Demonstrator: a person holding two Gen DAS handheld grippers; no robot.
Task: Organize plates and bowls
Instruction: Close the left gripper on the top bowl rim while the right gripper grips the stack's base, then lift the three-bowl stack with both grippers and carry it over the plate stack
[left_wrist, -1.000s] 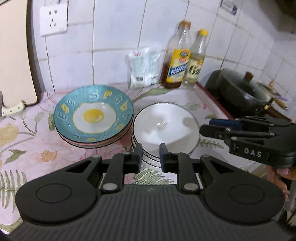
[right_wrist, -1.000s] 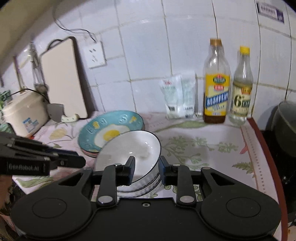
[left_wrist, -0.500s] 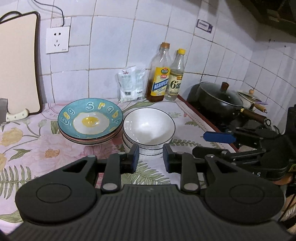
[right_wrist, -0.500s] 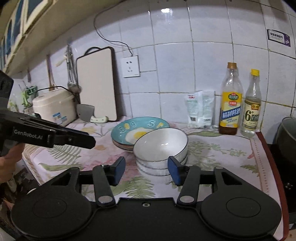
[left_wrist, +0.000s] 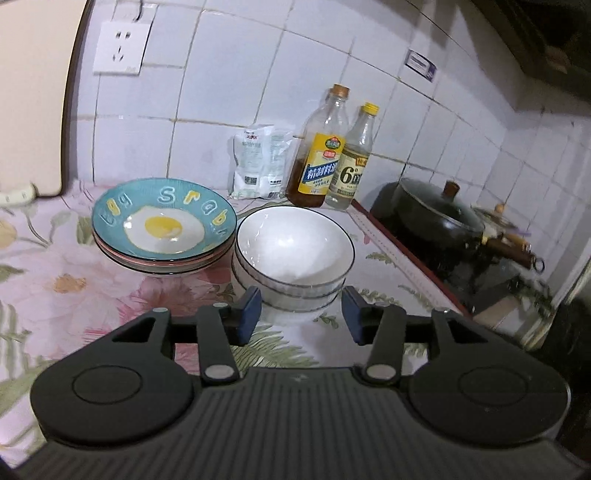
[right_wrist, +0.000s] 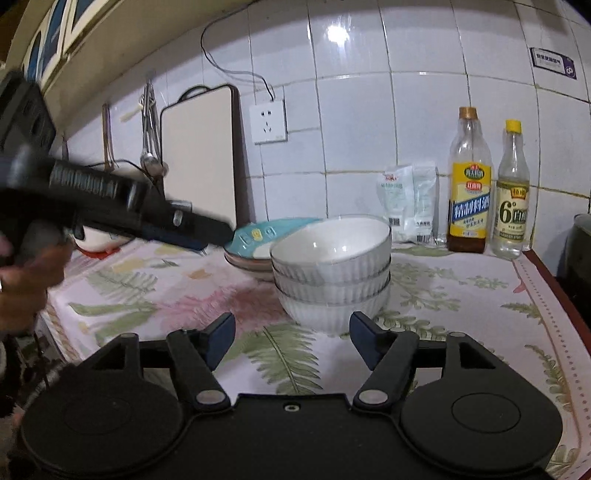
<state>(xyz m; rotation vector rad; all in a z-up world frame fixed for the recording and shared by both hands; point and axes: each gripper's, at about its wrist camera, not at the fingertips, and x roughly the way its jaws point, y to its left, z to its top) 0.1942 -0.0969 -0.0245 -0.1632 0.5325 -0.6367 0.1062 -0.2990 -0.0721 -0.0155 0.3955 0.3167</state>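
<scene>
A stack of three white ribbed bowls (left_wrist: 293, 254) (right_wrist: 330, 273) stands on the flowered counter cloth. Left of it sits a stack of plates (left_wrist: 162, 225) (right_wrist: 258, 240), the top one teal with a fried-egg picture. My left gripper (left_wrist: 301, 314) hovers just in front of the bowl stack, jaws opening, nothing between them. My right gripper (right_wrist: 291, 338) is low over the cloth before the same bowls, jaws also opening and empty. In the right wrist view the left gripper appears blurred at the left, held by a hand (right_wrist: 26, 280).
Two bottles (left_wrist: 334, 151) (right_wrist: 487, 188) and a white packet (left_wrist: 260, 162) stand against the tiled wall. A black pot (left_wrist: 436, 218) sits on the stove to the right. A cutting board (right_wrist: 201, 158) leans at the back left by a wall socket (right_wrist: 267, 120).
Both grippers' jaws have spread apart. Both have sunk lower toward the counter, now seeing the bowl stack more from the side. The right gripper is gone from the left wrist view.
</scene>
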